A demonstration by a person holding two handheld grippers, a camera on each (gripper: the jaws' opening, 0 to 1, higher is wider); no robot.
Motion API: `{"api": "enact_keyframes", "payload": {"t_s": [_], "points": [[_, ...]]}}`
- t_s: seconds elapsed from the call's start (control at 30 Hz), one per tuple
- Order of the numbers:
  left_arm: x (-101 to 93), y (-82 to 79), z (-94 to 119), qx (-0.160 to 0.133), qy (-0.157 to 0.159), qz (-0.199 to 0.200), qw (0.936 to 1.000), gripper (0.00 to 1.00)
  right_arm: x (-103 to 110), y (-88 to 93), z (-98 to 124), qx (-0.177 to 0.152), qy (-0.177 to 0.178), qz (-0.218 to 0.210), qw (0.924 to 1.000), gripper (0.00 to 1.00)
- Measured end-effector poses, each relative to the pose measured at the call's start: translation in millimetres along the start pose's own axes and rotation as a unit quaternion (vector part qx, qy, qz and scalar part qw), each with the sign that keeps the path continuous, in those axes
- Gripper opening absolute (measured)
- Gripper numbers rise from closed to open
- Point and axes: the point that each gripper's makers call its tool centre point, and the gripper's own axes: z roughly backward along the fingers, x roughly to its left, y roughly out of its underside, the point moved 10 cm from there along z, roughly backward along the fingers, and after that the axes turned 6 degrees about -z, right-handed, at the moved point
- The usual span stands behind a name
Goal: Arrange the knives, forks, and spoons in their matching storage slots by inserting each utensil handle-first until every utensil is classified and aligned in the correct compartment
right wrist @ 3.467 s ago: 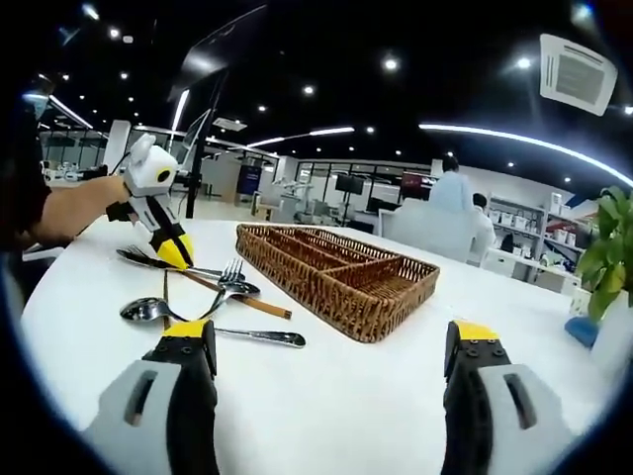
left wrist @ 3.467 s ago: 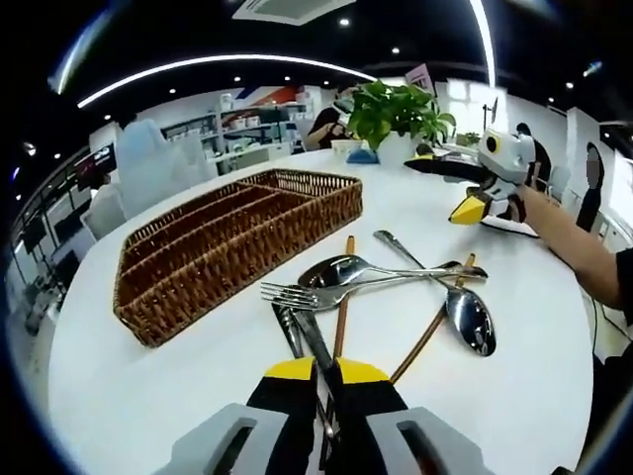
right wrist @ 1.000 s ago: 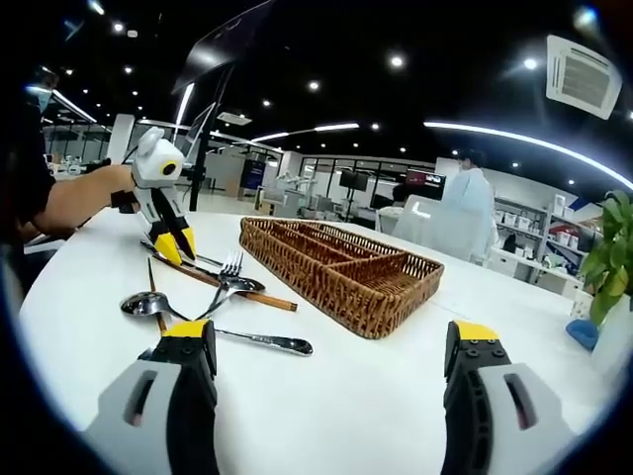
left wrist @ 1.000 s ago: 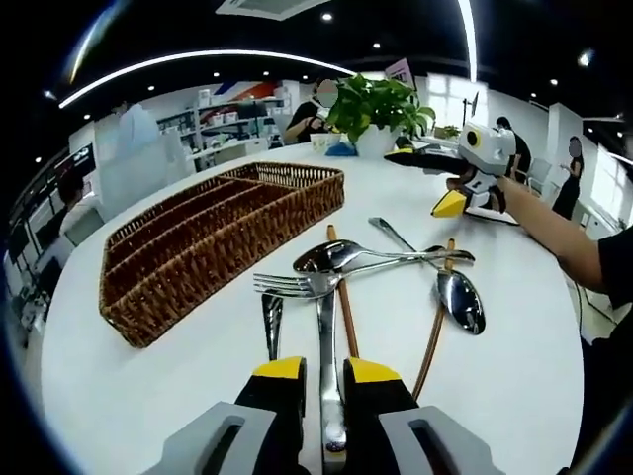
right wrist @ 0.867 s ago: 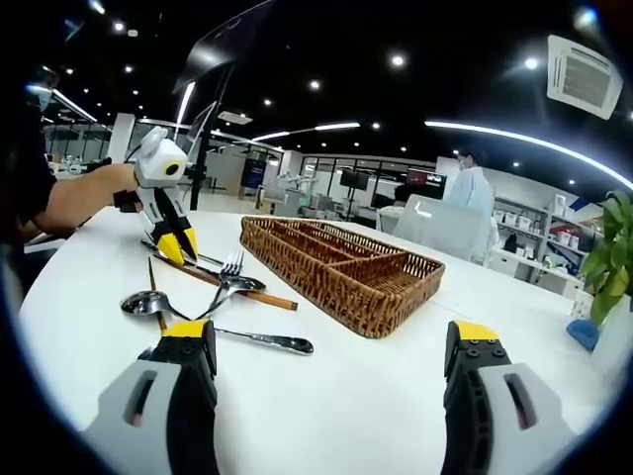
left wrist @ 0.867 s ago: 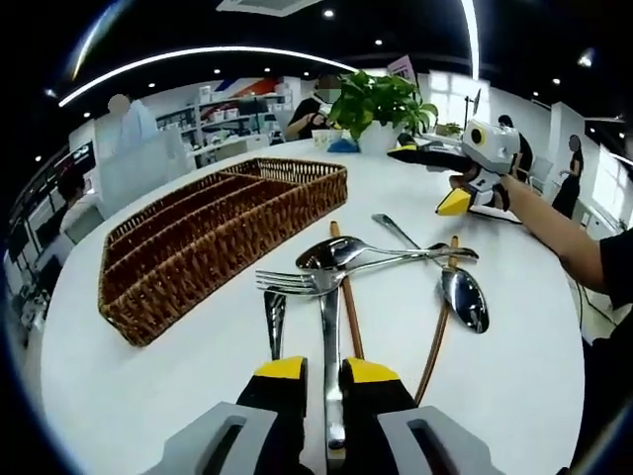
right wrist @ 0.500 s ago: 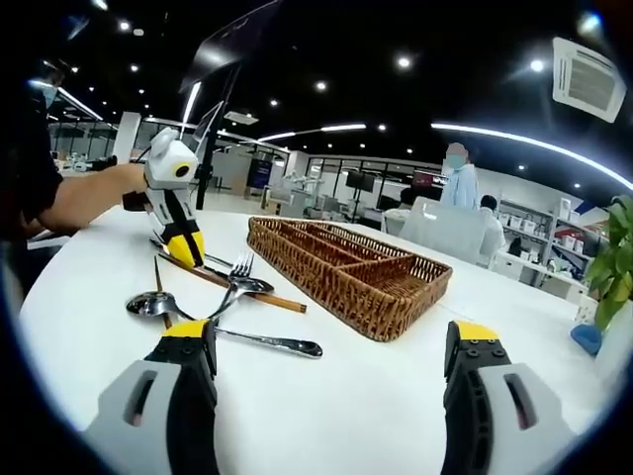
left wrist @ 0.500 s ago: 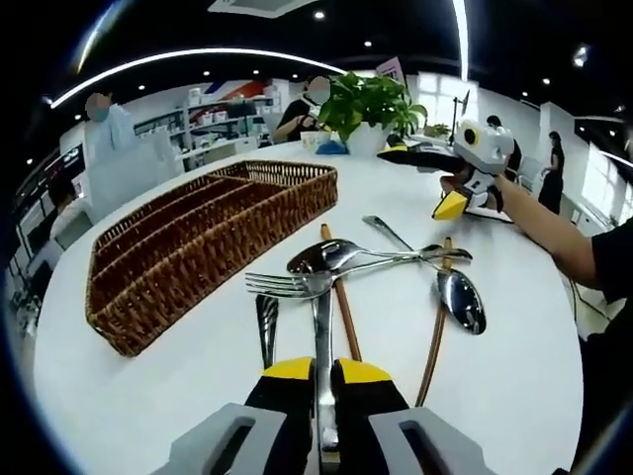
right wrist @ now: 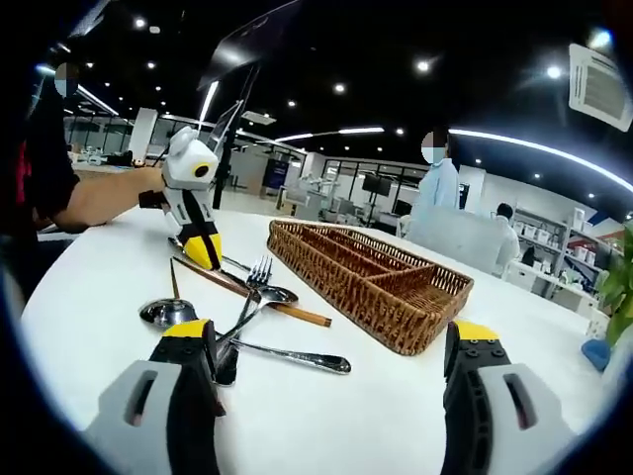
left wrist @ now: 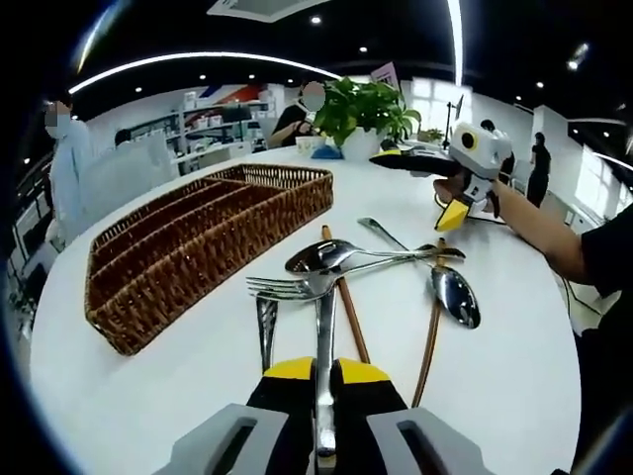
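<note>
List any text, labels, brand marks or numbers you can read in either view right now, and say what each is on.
No text can be read in either view.
The wicker tray, the fork and the spoons carry no visible markings.
The pink sign behind the plant and the wall screens are too blurred to read.

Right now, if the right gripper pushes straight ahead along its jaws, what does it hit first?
Probably the wicker tray: the right gripper is open, with bare white table between its jaws up to the tray's near corner. The utensil pile sits left of that line. Depth is uncertain.
</note>
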Motion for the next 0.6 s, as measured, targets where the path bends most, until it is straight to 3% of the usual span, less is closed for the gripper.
{"api": "enact_keyframes", "payload": {"t_s": [0.4, 0.6], "points": [[0.8, 2.6, 5.1, 0.004, -0.005, 0.004, 1.0000, 0.05, -0.3, 4.7, -1.7, 0.009, -0.003, -0.003, 0.9999, 0.98], [-6.1, -1.6, 1.3, 0.001, 0.006, -0.010, 0.9999, 0.05, 8.1, -2.0, -4.8, -0.006, -0.025, -0.001, 0.9997, 0.97]]}}
